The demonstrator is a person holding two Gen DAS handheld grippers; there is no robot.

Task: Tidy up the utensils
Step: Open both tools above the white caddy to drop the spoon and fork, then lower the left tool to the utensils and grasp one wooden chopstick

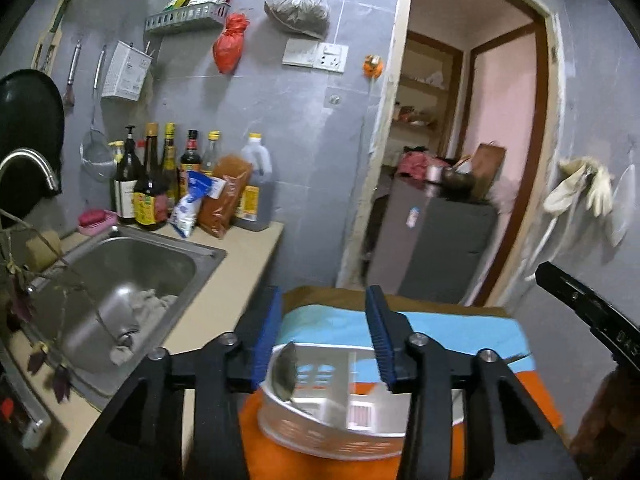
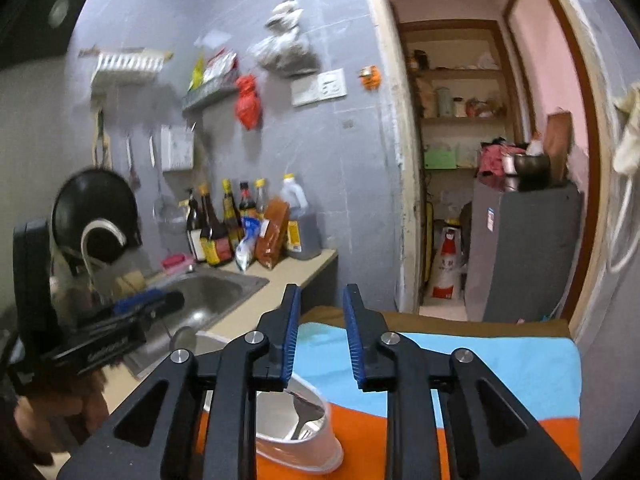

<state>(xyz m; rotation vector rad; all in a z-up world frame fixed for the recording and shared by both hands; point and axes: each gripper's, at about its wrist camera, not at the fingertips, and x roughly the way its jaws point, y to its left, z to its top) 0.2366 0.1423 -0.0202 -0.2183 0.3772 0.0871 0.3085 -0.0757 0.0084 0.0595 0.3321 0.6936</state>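
Spoon [image 1: 285,372] and fork [image 2: 307,420] lie inside white caddy [image 1: 360,436].

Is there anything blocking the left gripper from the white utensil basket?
Nothing visible. The left gripper hangs open just above the white basket, which already holds a ladle; only air lies between.

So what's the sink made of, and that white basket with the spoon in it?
The sink looks like brushed stainless steel: grey, with soft blurry reflections. The basket seems to be white plastic, going by its matte walls and moulded slots. The spoon looks like shiny metal, since its bowl mirrors the light.
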